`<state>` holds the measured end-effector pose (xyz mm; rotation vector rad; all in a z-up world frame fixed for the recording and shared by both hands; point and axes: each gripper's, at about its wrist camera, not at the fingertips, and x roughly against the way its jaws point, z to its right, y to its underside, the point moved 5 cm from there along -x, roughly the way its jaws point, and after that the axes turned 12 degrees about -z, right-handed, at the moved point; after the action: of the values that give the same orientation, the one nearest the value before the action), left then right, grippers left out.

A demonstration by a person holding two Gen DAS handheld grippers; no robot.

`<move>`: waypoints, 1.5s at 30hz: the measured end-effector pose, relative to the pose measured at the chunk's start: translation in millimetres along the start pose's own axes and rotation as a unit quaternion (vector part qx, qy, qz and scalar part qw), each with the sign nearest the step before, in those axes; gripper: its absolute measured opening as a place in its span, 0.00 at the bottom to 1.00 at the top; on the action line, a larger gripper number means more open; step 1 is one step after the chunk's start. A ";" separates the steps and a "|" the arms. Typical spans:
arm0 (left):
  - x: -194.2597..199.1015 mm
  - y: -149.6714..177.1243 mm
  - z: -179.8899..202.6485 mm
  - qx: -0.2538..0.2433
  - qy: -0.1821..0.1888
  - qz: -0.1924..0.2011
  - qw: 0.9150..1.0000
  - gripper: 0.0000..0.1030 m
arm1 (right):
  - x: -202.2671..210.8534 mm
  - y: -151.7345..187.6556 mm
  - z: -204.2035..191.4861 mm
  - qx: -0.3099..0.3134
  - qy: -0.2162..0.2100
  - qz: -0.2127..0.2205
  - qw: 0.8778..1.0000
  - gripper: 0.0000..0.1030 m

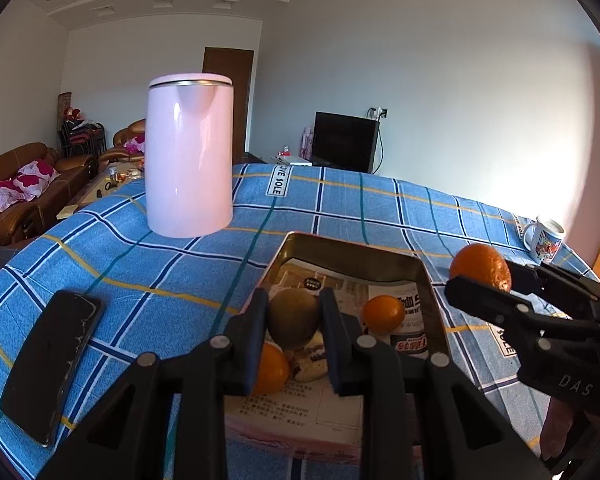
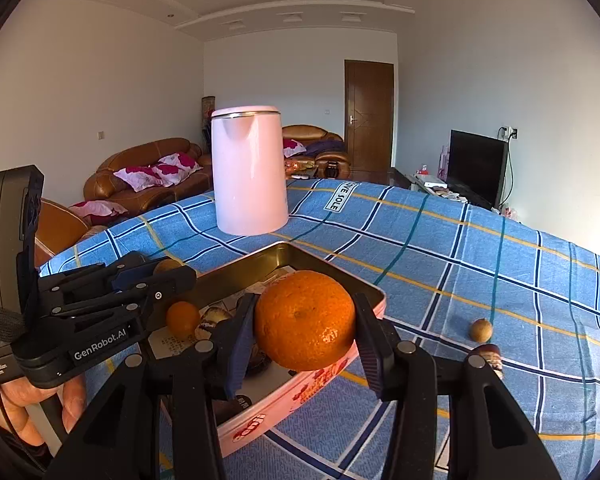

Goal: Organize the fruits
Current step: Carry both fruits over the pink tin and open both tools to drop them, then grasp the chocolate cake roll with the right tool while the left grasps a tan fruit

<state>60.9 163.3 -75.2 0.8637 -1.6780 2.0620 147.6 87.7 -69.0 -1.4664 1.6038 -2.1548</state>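
A rectangular tin box lined with printed paper sits on the blue checked tablecloth; it also shows in the right wrist view. My left gripper is shut on a brown kiwi and holds it over the box. Two small oranges lie in the box. My right gripper is shut on a big orange above the box's right edge; it also shows in the left wrist view. A small kiwi and a brown fruit lie on the cloth to the right.
A pink kettle stands behind the box. A black phone lies at the left of the table. A printed mug stands at the far right edge. Sofas and a TV are beyond the table.
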 end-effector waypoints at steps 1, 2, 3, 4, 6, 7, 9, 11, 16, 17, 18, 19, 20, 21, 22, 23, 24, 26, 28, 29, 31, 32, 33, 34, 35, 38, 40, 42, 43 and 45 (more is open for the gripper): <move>-2.2 1.4 -1.0 -0.001 -0.001 -0.003 1.000 0.27 | -4.1 0.3 -2.9 0.002 -0.001 -0.006 1.000 0.47; -4.3 3.4 -1.1 -0.002 0.001 -0.007 1.000 0.27 | -8.2 1.3 -5.6 0.004 -0.003 -0.012 1.000 0.47; -5.1 4.9 -0.7 -0.003 0.002 -0.011 1.000 0.27 | -12.8 2.3 -8.7 0.007 -0.005 -0.020 1.000 0.47; -6.1 6.7 -0.9 -0.004 0.003 -0.014 1.000 0.27 | -16.8 3.6 -10.9 0.009 -0.007 -0.026 1.000 0.47; -7.2 9.0 -1.0 -0.005 0.002 -0.017 1.000 0.27 | -25.1 6.1 -14.7 0.012 -0.007 -0.040 0.999 0.47; -7.7 9.5 -1.1 -0.005 0.002 -0.019 1.000 0.27 | -28.4 7.3 -15.9 0.012 -0.009 -0.047 0.999 0.47; -9.6 10.6 -1.7 -0.006 0.002 -0.023 1.000 0.27 | -36.6 9.4 -16.4 0.010 -0.015 -0.066 0.998 0.48; -8.7 11.3 -3.6 -0.001 -0.002 -0.021 1.000 0.27 | -40.9 12.2 -15.2 0.005 -0.016 -0.077 0.997 0.49; -3.5 10.5 -1.8 -0.001 -0.003 -0.016 1.000 0.48 | -21.9 13.8 -5.9 -0.003 -0.014 -0.059 0.998 0.67; -1.1 9.6 -1.2 -0.001 -0.006 -0.012 1.000 0.59 | -16.1 15.0 -1.5 -0.002 -0.010 -0.055 0.998 0.67; 1.3 8.4 -1.2 0.001 -0.010 -0.007 1.000 0.68 | -9.9 17.4 5.1 -0.001 0.000 -0.052 0.999 0.67; 4.0 7.1 -0.7 0.004 -0.010 -0.002 1.000 0.71 | -3.4 20.6 14.4 -0.004 0.011 -0.050 0.999 0.67; 5.6 5.6 0.2 0.005 -0.009 0.001 1.000 0.72 | 2.5 24.2 25.7 -0.009 0.021 -0.050 0.998 0.67; 6.8 4.2 2.3 0.003 -0.009 0.003 1.000 0.72 | 6.5 27.4 38.8 -0.018 0.030 -0.053 0.998 0.67; 7.2 2.6 5.5 0.001 -0.010 0.004 1.000 0.72 | 10.4 30.2 53.3 -0.030 0.040 -0.057 0.997 0.67; 8.1 1.2 9.1 -0.001 -0.009 0.005 1.000 0.72 | 14.7 34.1 70.5 -0.045 0.054 -0.061 0.996 0.67; 8.8 -0.4 13.5 -0.004 -0.006 0.006 1.000 0.72 | 18.8 36.8 85.8 -0.057 0.069 -0.064 0.994 0.68; 9.4 -4.0 26.7 -0.015 -0.001 0.007 1.000 0.73 | 25.5 42.5 114.1 -0.083 0.088 -0.069 0.990 0.68; 9.7 -7.8 42.4 -0.028 0.005 0.007 1.000 0.74 | 29.0 45.3 137.1 -0.112 0.095 -0.072 0.987 0.68; 9.8 -9.8 51.4 -0.036 0.008 0.008 0.999 0.75 | 28.6 46.4 144.4 -0.121 0.094 -0.073 0.985 0.68; 10.4 -13.2 68.6 -0.052 0.015 0.009 0.998 0.75 | 22.8 48.4 152.0 -0.130 0.089 -0.084 0.984 0.68; 10.5 -15.1 76.7 -0.058 0.021 0.008 0.998 0.75 | 19.0 49.3 153.8 -0.132 0.085 -0.090 0.984 0.68; 10.3 -16.8 84.6 -0.064 0.028 0.007 0.998 0.75 | 13.0 48.4 154.1 -0.133 0.080 -0.098 0.983 0.68; 9.8 -19.0 92.0 -0.069 0.031 0.006 0.997 0.75 | 5.5 48.0 154.2 -0.136 0.075 -0.108 0.982 0.68; 8.7 -21.2 99.0 -0.075 0.033 0.006 0.997 0.75 | -0.7 46.8 154.6 -0.138 0.072 -0.114 0.981 0.68; 2.7 -28.6 117.0 -0.090 0.035 0.002 0.995 0.78 | -18.9 42.6 154.5 -0.134 0.064 -0.133 0.980 0.68; -4.1 -32.9 126.8 -0.098 0.035 -0.007 0.995 0.82 | -32.5 41.0 156.6 -0.137 0.059 -0.146 0.978 0.68; -10.6 -37.4 135.3 -0.103 0.038 -0.015 0.994 0.83 | -46.4 42.3 160.6 -0.141 0.053 -0.165 0.975 0.67; -14.2 -39.5 138.8 -0.105 0.041 -0.021 0.993 0.83 | -53.1 43.7 162.9 -0.143 0.053 -0.177 0.972 0.64; -22.4 -43.9 144.3 -0.102 0.042 -0.035 0.993 0.83 | -57.4 45.4 167.6 -0.143 0.052 -0.185 0.971 0.41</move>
<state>139.0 37.3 -39.9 0.7458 -1.7506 1.8169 278.4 -17.6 -141.6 -1.9009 1.8700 -2.2934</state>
